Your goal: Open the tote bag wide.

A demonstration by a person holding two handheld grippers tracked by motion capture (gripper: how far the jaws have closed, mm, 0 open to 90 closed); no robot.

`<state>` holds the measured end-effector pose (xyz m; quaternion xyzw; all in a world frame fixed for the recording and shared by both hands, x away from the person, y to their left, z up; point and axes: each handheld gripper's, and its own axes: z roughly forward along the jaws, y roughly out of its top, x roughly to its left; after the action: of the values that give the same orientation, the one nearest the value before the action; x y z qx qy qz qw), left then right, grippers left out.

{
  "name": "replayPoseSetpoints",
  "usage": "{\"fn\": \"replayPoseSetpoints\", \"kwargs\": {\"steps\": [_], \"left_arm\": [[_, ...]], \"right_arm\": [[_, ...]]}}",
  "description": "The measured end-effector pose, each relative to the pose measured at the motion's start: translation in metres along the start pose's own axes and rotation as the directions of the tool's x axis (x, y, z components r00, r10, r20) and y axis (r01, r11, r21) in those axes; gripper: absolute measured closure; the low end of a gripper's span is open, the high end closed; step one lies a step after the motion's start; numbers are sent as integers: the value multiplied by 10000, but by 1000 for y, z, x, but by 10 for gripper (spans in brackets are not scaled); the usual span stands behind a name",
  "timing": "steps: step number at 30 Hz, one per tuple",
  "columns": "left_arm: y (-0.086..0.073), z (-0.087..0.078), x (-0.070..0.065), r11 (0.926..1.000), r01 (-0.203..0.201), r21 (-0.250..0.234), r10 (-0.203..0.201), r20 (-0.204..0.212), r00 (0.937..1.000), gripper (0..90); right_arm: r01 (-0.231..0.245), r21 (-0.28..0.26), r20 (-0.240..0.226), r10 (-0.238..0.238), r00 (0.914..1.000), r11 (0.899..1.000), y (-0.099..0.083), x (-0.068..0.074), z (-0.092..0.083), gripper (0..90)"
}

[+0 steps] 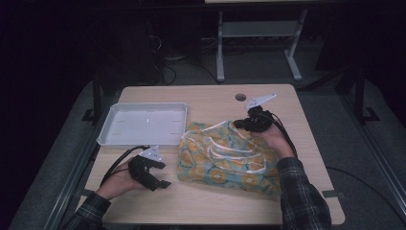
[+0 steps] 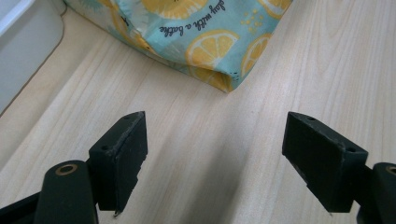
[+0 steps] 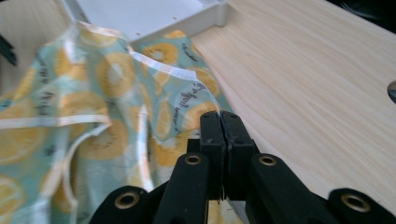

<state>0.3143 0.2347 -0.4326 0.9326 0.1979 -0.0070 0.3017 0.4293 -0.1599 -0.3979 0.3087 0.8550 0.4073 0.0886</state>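
A folded lemon-print cloth (image 1: 225, 158), teal with orange-yellow citrus slices and pale cream trim, lies on the light wooden surface (image 1: 206, 201), a little right of the middle. Its left edge sits just beside the near right corner of a white plastic tray (image 1: 143, 125), which rests on the far left part of the surface.

The right tool (image 1: 246, 123) is at the cloth's far right corner, held by the person's right hand (image 1: 273, 139), whose plaid sleeve (image 1: 299, 191) comes in from the bottom right. In the right gripper view its two black jaws are pressed together with no gap between them, and the right tool (image 3: 219, 122) has a bit of the cloth's edge pinched at the tips; the cloth (image 3: 93, 116) spreads out to the left, with the tray's corner (image 3: 205, 14) beyond it.

The left tool (image 1: 160, 175) sits low at the near left of the surface, in the person's left hand (image 1: 119, 179), apart from the cloth. In the left gripper view its jaws stand wide apart with only bare wood between them; the left tool (image 2: 215, 140) points toward the cloth's near corner (image 2: 219, 56), which lies ahead of the jaws without touching them. The tray's edge (image 2: 23, 51) shows at the upper left there.

A round cable hole (image 1: 241, 97) is set in the surface near its far edge, close to the right tool.
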Motion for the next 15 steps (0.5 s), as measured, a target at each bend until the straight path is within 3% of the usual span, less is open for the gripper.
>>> {"fn": "replayPoseSetpoints", "kwargs": {"steps": [8, 11, 15], "left_arm": [[0, 1, 0, 10000, -19, 25, 18, 9, 10000, 218], [0, 1, 0, 10000, -63, 37, 63, 31, 10000, 218], [-2, 1, -1, 10000, -13, -28, 14, 89, 10000, 219]], "right_arm": [[-633, 433, 251, 623, 9977, 9971, -8, -17, 23, 869], [-692, 971, 400, 655, 9970, 9929, -5, -21, 31, 844], [-707, 644, 274, 691, 9972, 9954, 1, -20, 30, 739]]}}
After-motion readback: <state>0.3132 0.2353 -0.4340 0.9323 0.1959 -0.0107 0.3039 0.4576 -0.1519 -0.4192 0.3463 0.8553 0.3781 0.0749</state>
